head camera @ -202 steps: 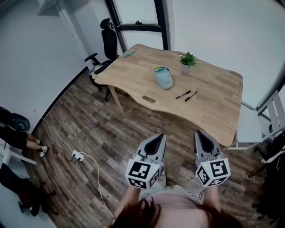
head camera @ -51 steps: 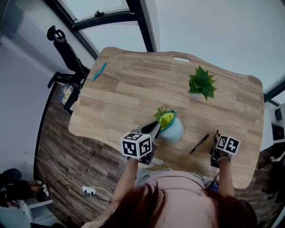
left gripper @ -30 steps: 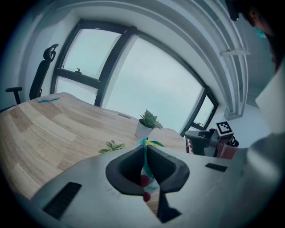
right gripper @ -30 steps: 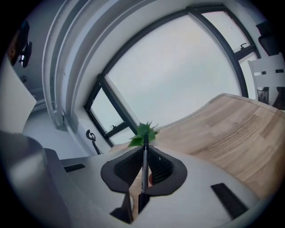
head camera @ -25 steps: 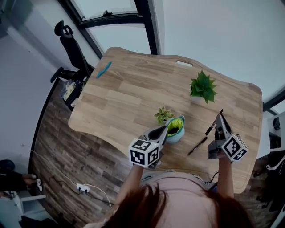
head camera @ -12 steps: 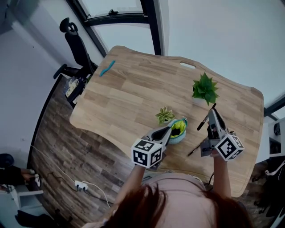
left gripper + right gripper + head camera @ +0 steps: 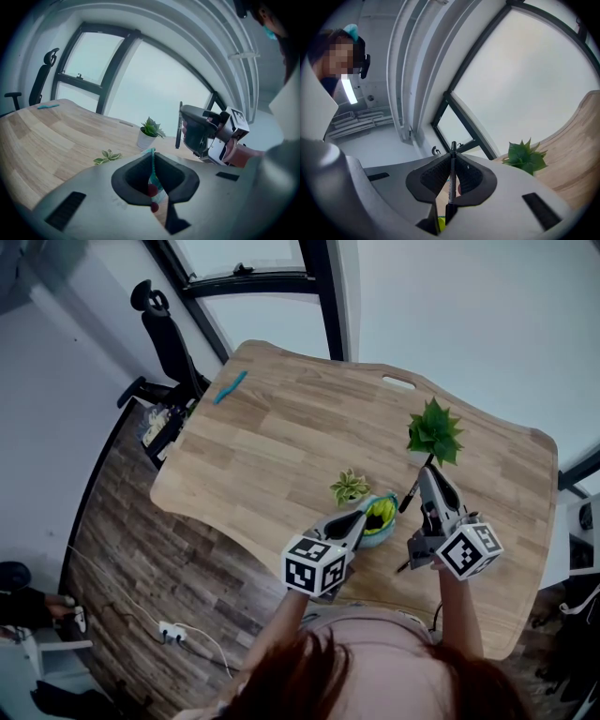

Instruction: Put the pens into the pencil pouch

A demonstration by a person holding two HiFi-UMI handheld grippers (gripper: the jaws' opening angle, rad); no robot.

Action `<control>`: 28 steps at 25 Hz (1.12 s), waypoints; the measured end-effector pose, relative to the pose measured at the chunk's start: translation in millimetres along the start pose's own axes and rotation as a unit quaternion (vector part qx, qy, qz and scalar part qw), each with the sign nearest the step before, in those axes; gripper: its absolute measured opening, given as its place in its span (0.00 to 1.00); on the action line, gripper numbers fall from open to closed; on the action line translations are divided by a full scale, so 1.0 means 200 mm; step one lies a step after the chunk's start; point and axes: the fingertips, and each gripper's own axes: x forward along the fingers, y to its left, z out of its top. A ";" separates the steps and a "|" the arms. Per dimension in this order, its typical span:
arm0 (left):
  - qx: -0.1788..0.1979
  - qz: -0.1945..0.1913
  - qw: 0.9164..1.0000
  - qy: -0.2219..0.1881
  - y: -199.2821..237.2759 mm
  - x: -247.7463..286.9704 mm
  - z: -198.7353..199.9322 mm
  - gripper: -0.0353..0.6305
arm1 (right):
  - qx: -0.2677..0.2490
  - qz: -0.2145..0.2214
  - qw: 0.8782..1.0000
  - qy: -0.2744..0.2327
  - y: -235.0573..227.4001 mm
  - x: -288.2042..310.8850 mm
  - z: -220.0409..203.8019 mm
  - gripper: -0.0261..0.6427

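A light blue pencil pouch [image 7: 382, 521] with a yellow-green inside stands open on the wooden table [image 7: 281, 437]. My left gripper [image 7: 361, 518] is shut on the pouch's teal zipper edge [image 7: 152, 174] and holds it up. My right gripper [image 7: 424, 474] is shut on a black pen [image 7: 408, 498], lifted off the table just right of the pouch mouth. In the right gripper view the pen [image 7: 451, 180] stands upright between the pads. The left gripper view shows the right gripper [image 7: 206, 133] with its pen [image 7: 178, 125]. A second black pen [image 7: 403, 566] lies on the table, mostly hidden under my right hand.
A potted green plant [image 7: 433, 432] stands just behind the right gripper. A small leafy sprig [image 7: 349, 487] lies left of the pouch. A teal object [image 7: 230, 387] rests near the far left table edge, beside a black office chair [image 7: 164, 329].
My right gripper has carried its pen up and leftward, closer to the pouch mouth, and has turned. The left gripper and the pouch have stayed put.
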 end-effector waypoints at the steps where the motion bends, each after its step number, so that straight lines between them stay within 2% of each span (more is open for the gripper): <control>1: 0.000 0.000 1.000 0.000 0.00 0.00 0.00 0.08 | -0.002 0.004 1.000 0.002 0.01 0.01 -0.01 0.09; 11: -0.007 0.001 1.000 0.000 0.00 0.00 -0.01 0.08 | -0.018 0.036 0.998 0.047 0.07 0.08 -0.22 0.09; 28: -0.021 0.011 1.000 -0.008 0.03 -0.01 -0.01 0.08 | -0.091 0.035 0.985 0.145 0.06 0.02 -0.53 0.09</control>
